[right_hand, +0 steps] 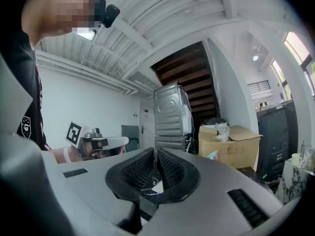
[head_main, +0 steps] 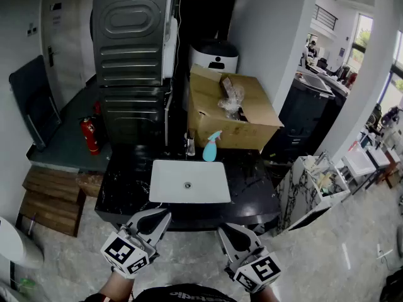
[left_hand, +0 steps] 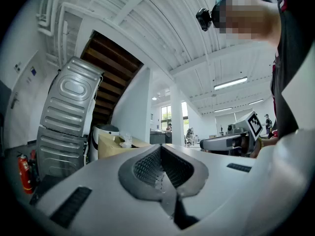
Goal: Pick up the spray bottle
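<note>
A teal spray bottle [head_main: 212, 145] stands upright on the black countertop [head_main: 126, 181], behind the white sink [head_main: 189, 181] and against a cardboard box [head_main: 230, 109]. The right gripper view shows the spray bottle [right_hand: 212, 155] small and far off, in front of the box. My left gripper [head_main: 160, 216] and right gripper [head_main: 227, 231] hover side by side at the counter's near edge, well short of the bottle. Both point toward it, roughly level. Each has its jaws pressed together with nothing between them, as the left gripper [left_hand: 160, 150] and right gripper [right_hand: 155, 154] show in their own views.
A faucet [head_main: 189, 145] stands just left of the bottle. Stacked metal machines [head_main: 132, 55] rise behind the counter, with a red fire extinguisher [head_main: 90, 135] at their left. Wooden pallets [head_main: 53, 200] lie on the floor at left, and a marble cabinet [head_main: 308, 190] stands at right.
</note>
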